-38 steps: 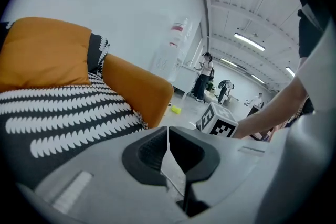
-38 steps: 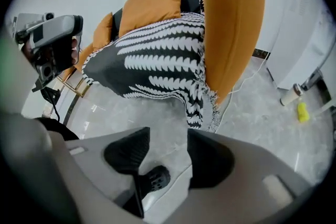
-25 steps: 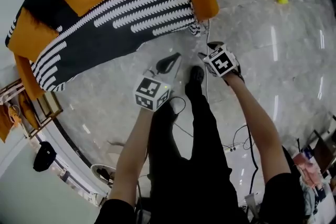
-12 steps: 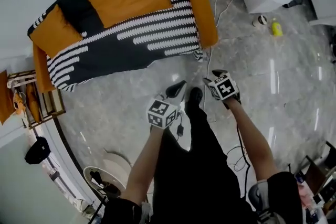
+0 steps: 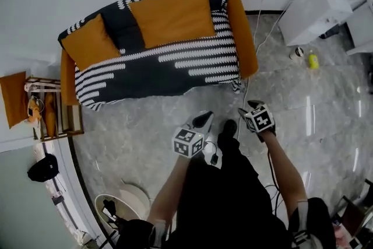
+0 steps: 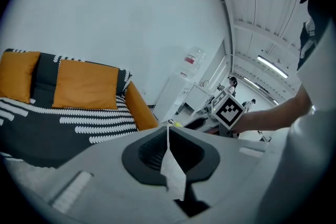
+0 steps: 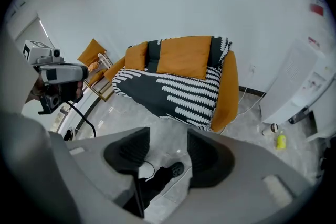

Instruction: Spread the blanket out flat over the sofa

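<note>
Orange upholstery shows only at the edges of the sofa point(image 5: 245, 49) in the head view. The black-and-white striped blanket point(image 5: 169, 64) covers its seat and runs up the backrest behind two orange cushions point(image 5: 172, 13). The blanket's long axis follows the sofa's length, crosswise to the person, who stands on the grey marble floor point(image 5: 140, 125) well apart from the sofa's front. Both claws point toward the sofa. The left claw point(image 5: 203, 120) faces the sofa's middle, and the right claw point(image 5: 249, 107) is nearer the sofa's end by the white cabinet point(image 5: 312, 9), where a blanket corner hangs over the front. I judge the spreading all but done. Any last smoothing would start at that corner, so it falls to the right claw.

From the left gripper view, the left claw point(image 6: 169, 136) is pinched almost together. Only a pale sliver shows between its pads, which is probably floor, and I see nothing gripped. The blanket point(image 6: 63, 126) lies ahead and off toward the sofa's far end.

From the right gripper view, the right claw point(image 7: 168, 136) stands wide and empty, with floor and a dark shoe in the gap. The blanket point(image 7: 178, 94) lies straight ahead, its stripes running along the sofa. A yellow bottle point(image 7: 282, 140) stands on the floor beyond the sofa's near arm, so the way to the sofa's front looks unobstructed.
</note>
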